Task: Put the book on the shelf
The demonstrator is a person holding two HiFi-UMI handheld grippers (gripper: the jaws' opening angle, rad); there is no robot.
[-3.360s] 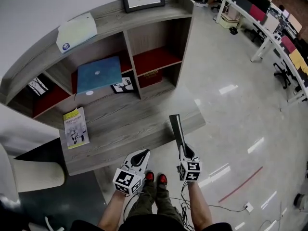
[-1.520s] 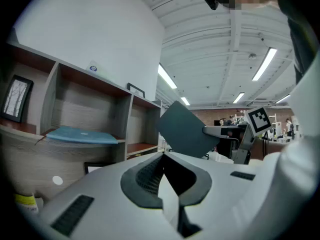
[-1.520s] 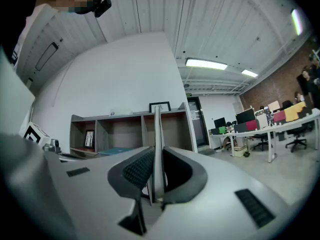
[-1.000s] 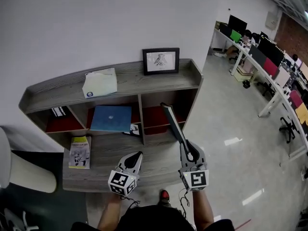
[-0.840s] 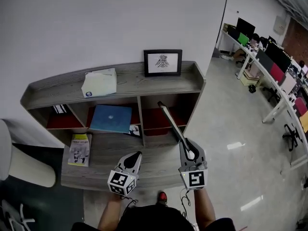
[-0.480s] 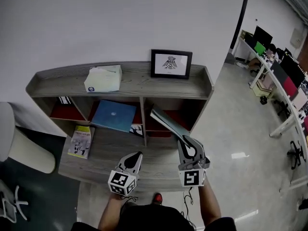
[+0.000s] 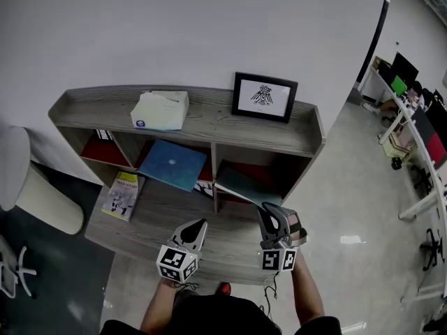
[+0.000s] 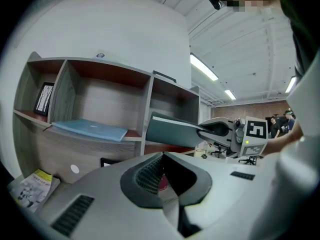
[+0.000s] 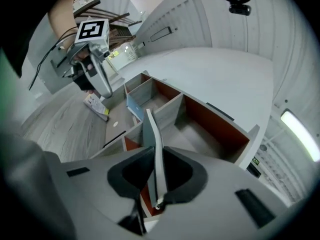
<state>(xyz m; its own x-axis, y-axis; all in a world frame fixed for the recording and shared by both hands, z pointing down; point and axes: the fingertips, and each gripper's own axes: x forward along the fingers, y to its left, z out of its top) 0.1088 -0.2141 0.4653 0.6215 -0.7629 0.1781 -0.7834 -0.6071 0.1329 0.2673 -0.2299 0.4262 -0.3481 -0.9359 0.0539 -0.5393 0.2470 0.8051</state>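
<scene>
The book [image 7: 240, 185], thin with a dark teal cover, is held by its near edge in my right gripper [image 7: 269, 212], which is shut on it. It lies nearly flat, its far end at the mouth of the right-hand compartment [image 7: 271, 175] of the grey wooden shelf [image 7: 209, 128]. In the right gripper view the book [image 9: 151, 134] runs out from between the jaws toward that compartment [image 9: 200, 134]. My left gripper [image 7: 198, 226] hovers over the lower ledge, shut and empty. From the left gripper view the book [image 8: 172, 133] and the right gripper [image 8: 220, 129] show at right.
A blue book [image 7: 173, 164] lies in the middle compartment, a yellow booklet [image 7: 123, 195] on the lower ledge. A tissue box [image 7: 160, 110] and a framed picture [image 7: 264, 97] stand on top. A white rounded seat [image 7: 38, 187] is at left, office desks [image 7: 412, 96] at far right.
My right gripper has rolled, so the book went from standing on edge to lying nearly flat, and it moved down toward the right compartment. The left gripper stayed about where it was.
</scene>
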